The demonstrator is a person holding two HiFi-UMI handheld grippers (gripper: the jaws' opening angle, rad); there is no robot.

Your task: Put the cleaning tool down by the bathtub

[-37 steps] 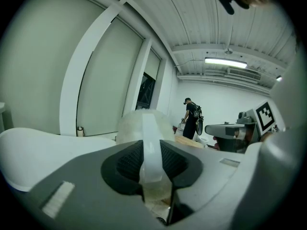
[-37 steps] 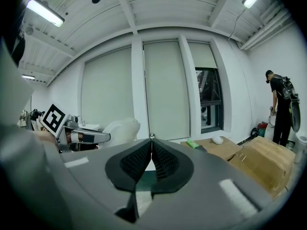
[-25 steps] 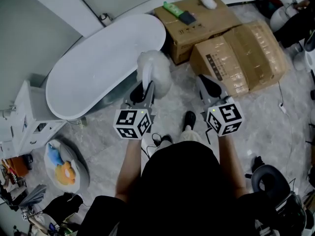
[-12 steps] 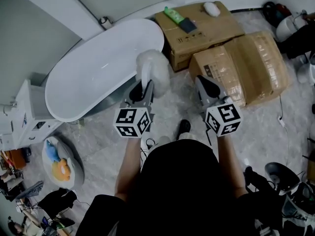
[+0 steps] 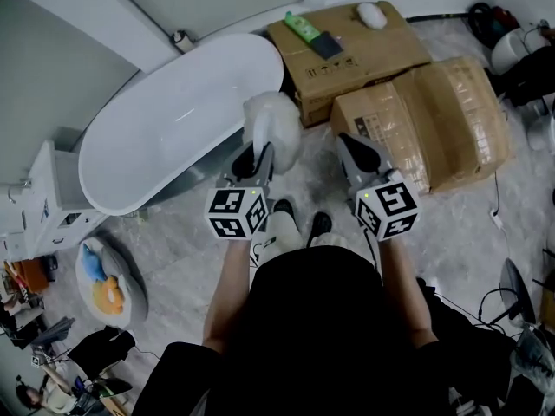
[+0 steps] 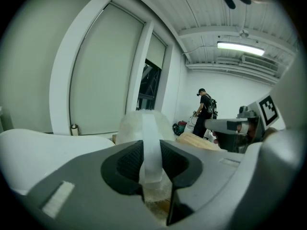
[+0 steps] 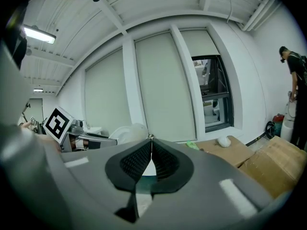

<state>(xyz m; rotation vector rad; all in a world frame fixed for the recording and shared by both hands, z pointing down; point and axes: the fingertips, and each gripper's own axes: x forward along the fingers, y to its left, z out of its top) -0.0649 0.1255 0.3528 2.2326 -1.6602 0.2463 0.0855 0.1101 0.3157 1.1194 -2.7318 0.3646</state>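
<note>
My left gripper [image 5: 254,158] [image 6: 152,164] is shut on the translucent white handle [image 6: 151,147] of the cleaning tool, a fluffy white brush head [image 5: 274,128] [image 6: 136,126] that sticks out past the jaws. It hangs in the air just right of the white bathtub [image 5: 173,120], near the tub's right end, above the marble floor. My right gripper [image 5: 357,156] [image 7: 150,150] is held level beside it to the right, its jaws shut with nothing between them. The tool's head also shows in the right gripper view as a pale blob [image 7: 129,132] behind the left gripper.
Two cardboard boxes [image 5: 355,46] [image 5: 425,120] lie on the floor right of the tub; the far one carries a green bottle [image 5: 303,29], a dark pad and a white object. A white cabinet [image 5: 43,206] and a toy-filled bin [image 5: 104,284] sit at left. A person [image 6: 205,111] stands far off.
The view has shifted slightly; both grippers sit about where they were, still side by side. My feet have stepped forward beneath the grippers. The tool stays gripped.
</note>
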